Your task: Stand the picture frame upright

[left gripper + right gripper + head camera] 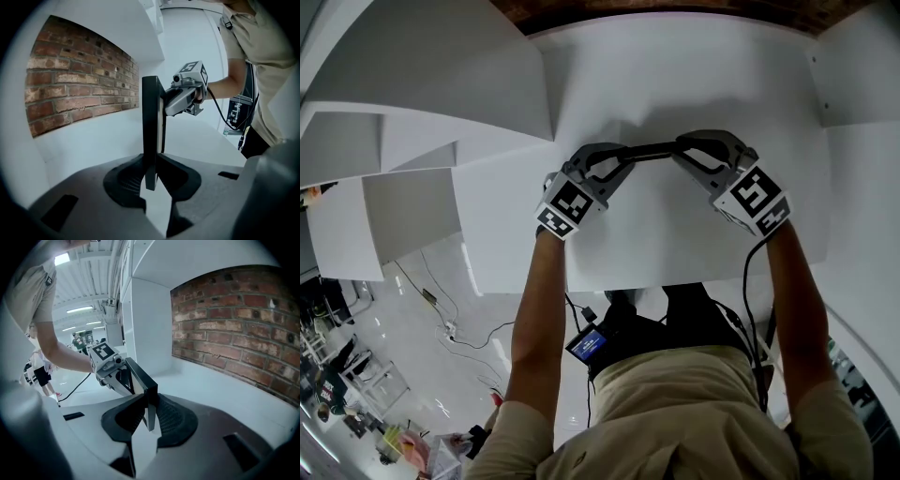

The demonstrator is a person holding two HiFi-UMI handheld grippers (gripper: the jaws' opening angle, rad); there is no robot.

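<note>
While both sets of tongs are engaged, neither is spread nor fully pressed together. Each is pinching one side edge of the picture frame.

- Left gripper: pads bear on the edge nearest it, and the frame shows edge-on and near vertical between its jaws.
- Right gripper: same hold on the opp. edge.
- Frame: spans the gap between the two tool tips over the white table, seen from above as a thin dark bar, so approx. upright. Contact of its bottom edge with the table: cannot tell. Rear prop: not visible.
- Surroundings: brick wall beyond the table, well apart.

Risk assessment (judgement):
- Both holds are on narrow edges, so the frame could pivot about the line between the pinch pts.
- If one side lets go first, the frame would prob. twist and fall flat.
- Release without a prop deployed, or with the base off the table, would mean a tip-over.
</note>
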